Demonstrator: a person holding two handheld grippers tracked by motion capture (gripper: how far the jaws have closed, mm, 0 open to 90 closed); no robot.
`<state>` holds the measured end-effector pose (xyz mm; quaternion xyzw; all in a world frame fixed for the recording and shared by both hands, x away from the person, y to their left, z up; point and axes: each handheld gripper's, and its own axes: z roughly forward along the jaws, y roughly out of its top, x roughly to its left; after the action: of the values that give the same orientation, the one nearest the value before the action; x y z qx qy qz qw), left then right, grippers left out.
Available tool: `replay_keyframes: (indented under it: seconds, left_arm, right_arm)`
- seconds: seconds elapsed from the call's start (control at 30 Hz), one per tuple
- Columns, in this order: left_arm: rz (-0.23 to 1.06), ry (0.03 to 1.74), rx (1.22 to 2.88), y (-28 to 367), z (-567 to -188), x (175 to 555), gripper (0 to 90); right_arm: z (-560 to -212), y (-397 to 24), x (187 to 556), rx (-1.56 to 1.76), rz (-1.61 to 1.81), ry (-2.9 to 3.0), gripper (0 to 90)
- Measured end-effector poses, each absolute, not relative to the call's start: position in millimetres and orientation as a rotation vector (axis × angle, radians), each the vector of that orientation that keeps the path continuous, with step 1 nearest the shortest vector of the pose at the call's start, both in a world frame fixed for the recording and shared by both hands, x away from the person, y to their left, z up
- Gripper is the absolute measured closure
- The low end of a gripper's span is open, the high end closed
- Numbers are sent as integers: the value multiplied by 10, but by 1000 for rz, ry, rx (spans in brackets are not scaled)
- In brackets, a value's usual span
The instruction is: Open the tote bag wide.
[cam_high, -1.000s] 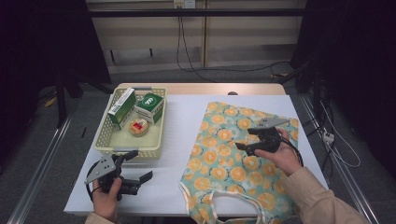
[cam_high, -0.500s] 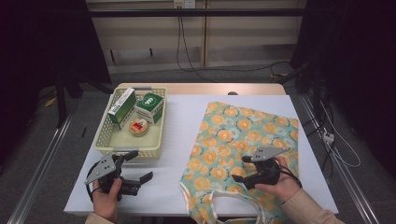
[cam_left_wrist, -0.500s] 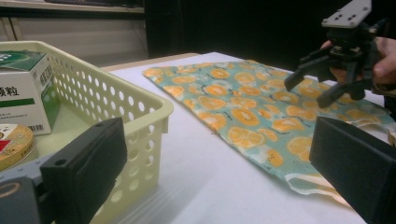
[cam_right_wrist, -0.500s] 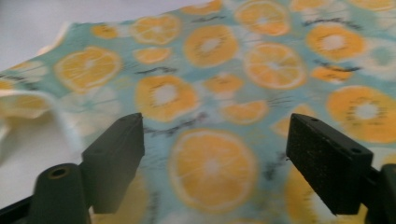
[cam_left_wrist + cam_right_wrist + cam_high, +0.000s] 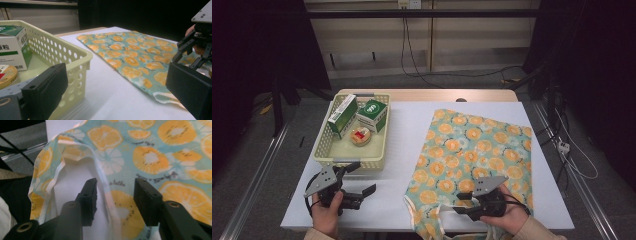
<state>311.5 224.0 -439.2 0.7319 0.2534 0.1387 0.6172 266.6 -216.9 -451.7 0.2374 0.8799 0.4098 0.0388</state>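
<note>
A teal cloth bag (image 5: pixel 477 145) printed with orange slices lies flat on the right half of the white table (image 5: pixel 402 150). My right gripper (image 5: pixel 460 204) is low over the bag's near edge, pointing left. In the right gripper view its jaws (image 5: pixel 116 185) have just been closing and stand half apart around the bag's white-trimmed rim (image 5: pixel 105 182), with the pads not pressing on it. My left gripper (image 5: pixel 362 178) rests open at the near left, just in front of the basket (image 5: pixel 324 155), with nothing between its fingers (image 5: pixel 47 90). In the left gripper view, the bag (image 5: pixel 125 50) stretches across the middle.
The cream perforated basket (image 5: pixel 75 50) holds two green-and-white boxes (image 5: pixel 343 115) (image 5: pixel 373 115) and a small round tin (image 5: pixel 360 137). The bag's handles hang over the table's near edge. Bare white tabletop lies between basket and bag. Cables run across the floor beyond.
My right gripper has travelled from the bag's right-middle down to its near edge, and its jaws have narrowed. The left gripper has stayed where it was.
</note>
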Motion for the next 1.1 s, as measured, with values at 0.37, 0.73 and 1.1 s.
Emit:
replay_keyframes:
  seconds: [0.37,0.73,1.1]
  left_arm:
    - [314,585,1692,2232,-4393,3111,39]
    - [315,586,1691,2226,-4390,3107,39]
    - [309,578,1693,2209,-4393,3119,39]
  right_arm:
    - [-4543,-2103,2730,711,1211,2702,876]
    - [-4521,-2060,3016,808,1232,2656,900]
    - [-4521,-1966,3502,948,1233,2574,900]
